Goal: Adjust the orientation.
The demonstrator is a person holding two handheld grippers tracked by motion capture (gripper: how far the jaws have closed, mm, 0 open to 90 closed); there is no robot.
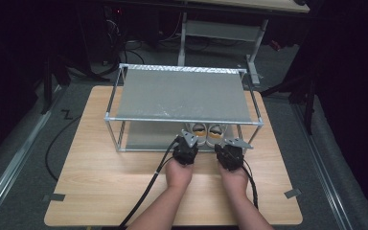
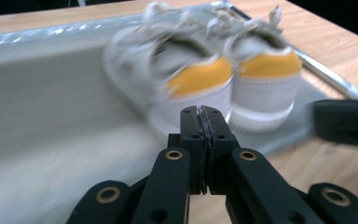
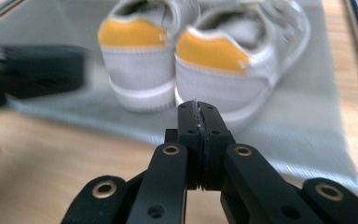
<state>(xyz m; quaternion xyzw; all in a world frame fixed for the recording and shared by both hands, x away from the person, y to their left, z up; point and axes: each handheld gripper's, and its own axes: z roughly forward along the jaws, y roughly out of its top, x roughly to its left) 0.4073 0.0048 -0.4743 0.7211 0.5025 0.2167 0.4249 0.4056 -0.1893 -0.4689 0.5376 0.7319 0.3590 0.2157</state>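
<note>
**White-and-yellow shoes on lower shelf, both grippers closed and empty**

No legible writing on either shoe. You hold the left gripper and right gripper side by side, forearms low over the wooden table, pointing at the rack. Both jaw pairs are pressed together on nothing. The left shoe and right shoe stand heels toward you, just beyond the tips, untouched.

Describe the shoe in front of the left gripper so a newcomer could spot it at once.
Start at the two-tier metal rack on the wooden table. On its lower shelf, at the front edge, stand two white sneakers with yellow heel patches, heels toward the person. The one meant is the left sneaker, straight ahead of the shut left gripper; its twin faces the right gripper.
</note>
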